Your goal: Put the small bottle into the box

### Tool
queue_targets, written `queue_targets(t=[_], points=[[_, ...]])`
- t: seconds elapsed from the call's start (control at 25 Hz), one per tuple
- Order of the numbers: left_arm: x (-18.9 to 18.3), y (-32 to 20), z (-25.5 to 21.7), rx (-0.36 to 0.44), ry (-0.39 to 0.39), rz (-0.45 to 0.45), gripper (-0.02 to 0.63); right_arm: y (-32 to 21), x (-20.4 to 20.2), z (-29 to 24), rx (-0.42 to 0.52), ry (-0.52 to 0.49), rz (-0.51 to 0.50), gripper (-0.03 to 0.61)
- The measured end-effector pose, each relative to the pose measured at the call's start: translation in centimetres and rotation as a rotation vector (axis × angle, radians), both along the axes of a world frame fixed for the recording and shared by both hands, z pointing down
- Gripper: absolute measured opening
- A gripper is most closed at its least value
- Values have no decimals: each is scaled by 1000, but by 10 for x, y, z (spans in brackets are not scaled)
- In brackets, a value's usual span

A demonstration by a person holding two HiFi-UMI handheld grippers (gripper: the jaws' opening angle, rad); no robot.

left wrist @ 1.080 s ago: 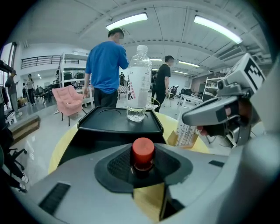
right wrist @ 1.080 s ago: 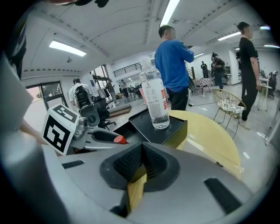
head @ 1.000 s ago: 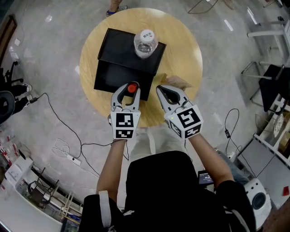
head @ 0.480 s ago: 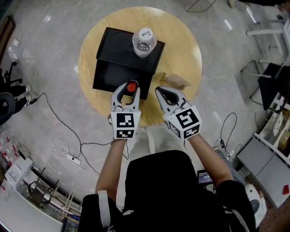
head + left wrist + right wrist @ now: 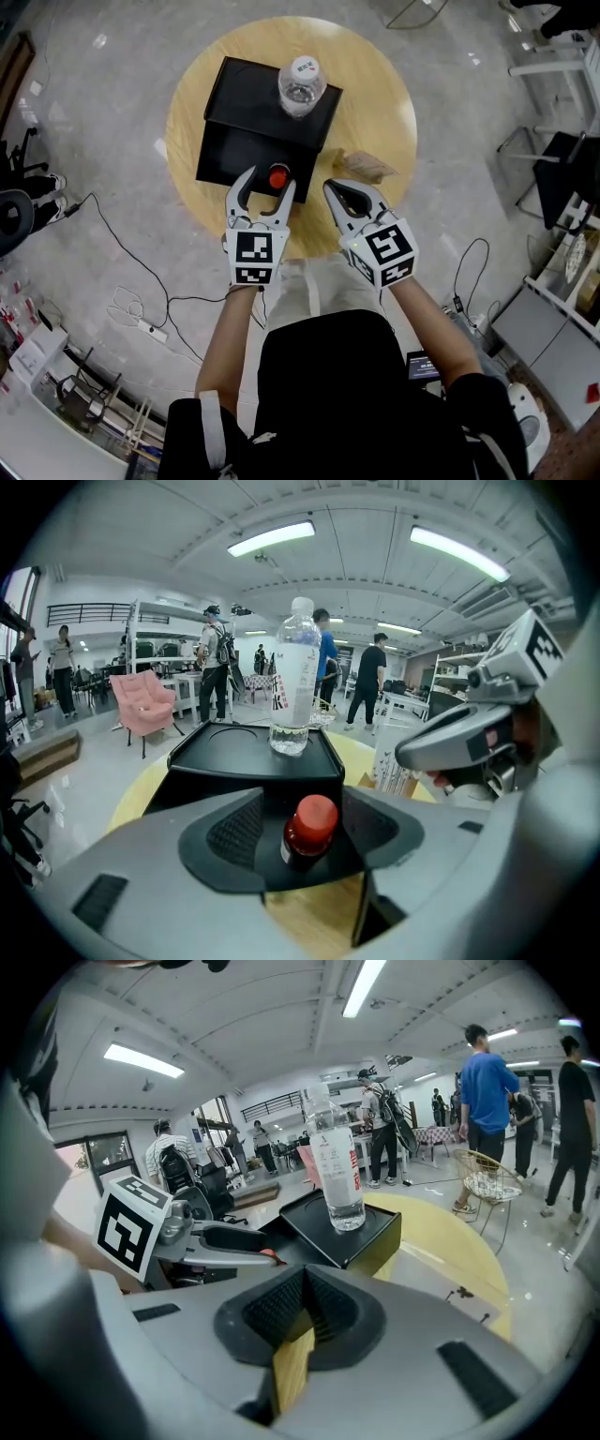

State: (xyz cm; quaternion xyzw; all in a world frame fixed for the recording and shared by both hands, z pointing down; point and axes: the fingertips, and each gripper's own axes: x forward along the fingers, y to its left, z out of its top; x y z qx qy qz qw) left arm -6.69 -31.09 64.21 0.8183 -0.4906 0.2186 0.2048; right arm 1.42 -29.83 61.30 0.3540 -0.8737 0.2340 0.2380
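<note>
The small bottle [image 5: 278, 177] [image 5: 309, 829], dark with a red cap, stands upright at the near right corner of the open black box [image 5: 230, 155]. My left gripper [image 5: 267, 180] is around it and has just been opening; both pads now stand clear of the bottle, which is still between them. My right gripper [image 5: 343, 193] [image 5: 302, 1314] hovers beside it over the table's near edge, jaws closed together with nothing in them.
A tall clear water bottle [image 5: 301, 84] [image 5: 293, 682] stands on the box's black lid [image 5: 253, 103], behind the open part. A small brown carton [image 5: 366, 167] lies on the round wooden table [image 5: 380, 103]. Cables [image 5: 141, 314] trail on the floor. People stand in the far background.
The left jaws have spread wide and let go of the small bottle, which stays upright in place. The right gripper has not moved.
</note>
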Motion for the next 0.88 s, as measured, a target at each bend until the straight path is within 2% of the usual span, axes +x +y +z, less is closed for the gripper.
queue_targets(t=[0.28,0.48,0.68,0.88], points=[[-5,9,-37,58,24,8,253,6,-3,-21,45,-3,9,0],[-6,26,-67,106,-1,31,242,16,-4,-43,92,-11,18,0],[-4,51,-104,125,29,42,162,36,-10,-70,156,2,0,0],[-12,71,-138,194,26,28,95,44,-14,-105,249,-13,15,0]])
